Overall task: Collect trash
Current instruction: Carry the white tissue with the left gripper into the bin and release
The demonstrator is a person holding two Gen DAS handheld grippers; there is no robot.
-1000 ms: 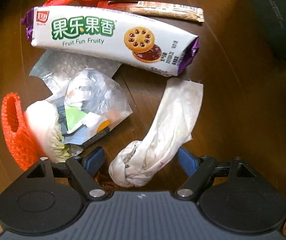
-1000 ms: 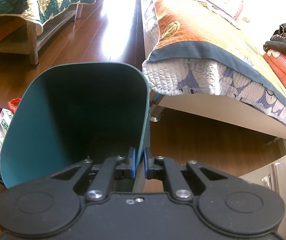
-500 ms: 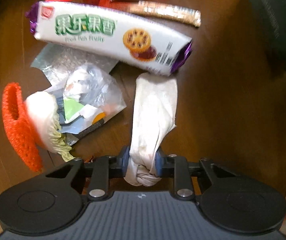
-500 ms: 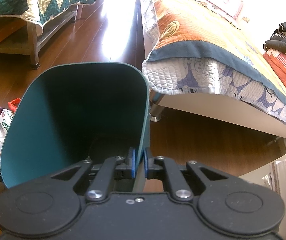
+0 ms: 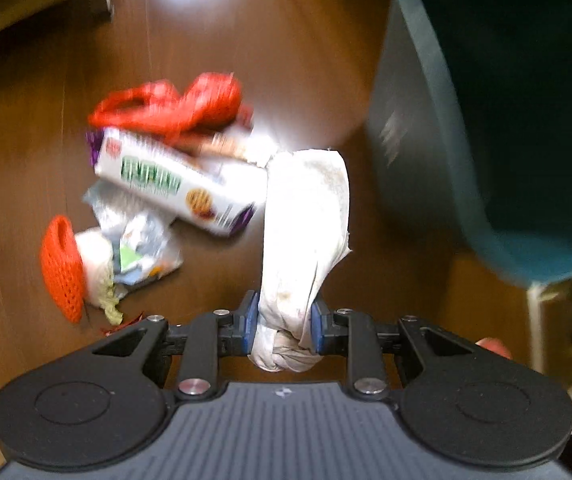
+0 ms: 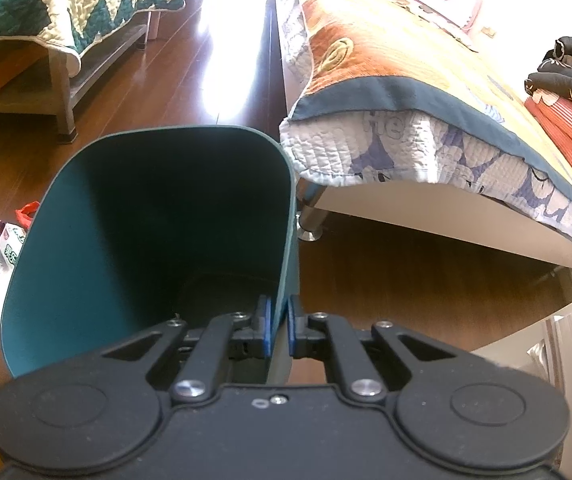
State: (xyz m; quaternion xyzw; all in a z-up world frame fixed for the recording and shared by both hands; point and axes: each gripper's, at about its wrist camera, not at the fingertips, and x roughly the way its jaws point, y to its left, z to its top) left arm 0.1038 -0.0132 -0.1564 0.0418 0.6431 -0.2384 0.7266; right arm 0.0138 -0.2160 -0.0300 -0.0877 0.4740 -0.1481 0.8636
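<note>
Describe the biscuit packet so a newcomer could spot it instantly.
On the brown wooden floor, left of the teal bin, lies a litter pile. The biscuit packet sits below the red plastic bag: the only long white wrapper, with green lettering and purple ends.

left gripper (image 5: pixel 281 322) clamped, pointing steeply down, right gripper (image 6: pixel 277 326) pinched

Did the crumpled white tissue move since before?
Yes. The tissue, pinched in the left tool, went up off the floor, away from the cookie wrapper.
</note>
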